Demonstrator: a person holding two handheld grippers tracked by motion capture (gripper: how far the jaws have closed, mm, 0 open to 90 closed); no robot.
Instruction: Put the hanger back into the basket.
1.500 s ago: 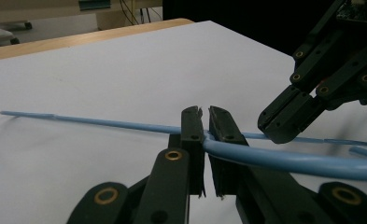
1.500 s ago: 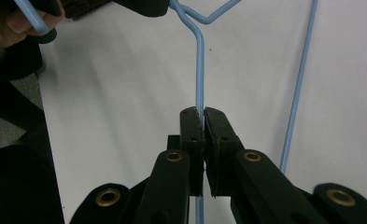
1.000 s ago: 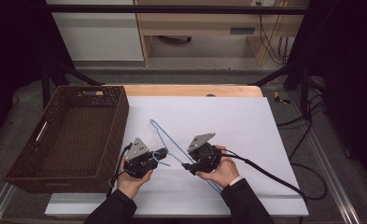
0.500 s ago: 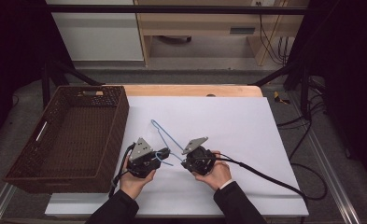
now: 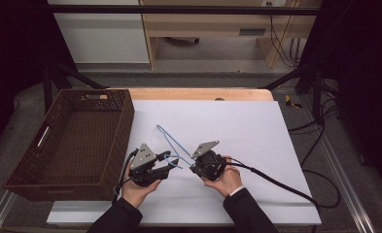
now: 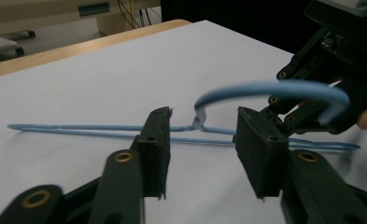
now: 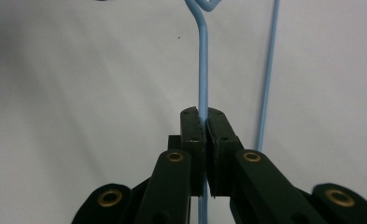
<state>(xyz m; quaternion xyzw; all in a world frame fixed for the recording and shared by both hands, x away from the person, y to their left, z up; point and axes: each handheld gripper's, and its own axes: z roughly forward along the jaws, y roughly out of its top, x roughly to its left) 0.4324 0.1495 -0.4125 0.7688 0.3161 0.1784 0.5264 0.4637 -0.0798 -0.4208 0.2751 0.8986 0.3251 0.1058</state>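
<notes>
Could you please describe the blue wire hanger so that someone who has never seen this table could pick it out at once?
Start at the white table, with the brown wicker basket at its left edge. Just right of the basket, near the front, lies the thin blue wire hanger, between the left gripper and the right gripper, whose jaws pinch one of its wires. It is the sole blue, wiry thing there.

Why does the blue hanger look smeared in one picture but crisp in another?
Left gripper view: the hanger's hook is smeared, probably by motion or closeness. Right gripper view: its wire, clamped in the right gripper, is sharp. High view: even light, dark surroundings.
</notes>
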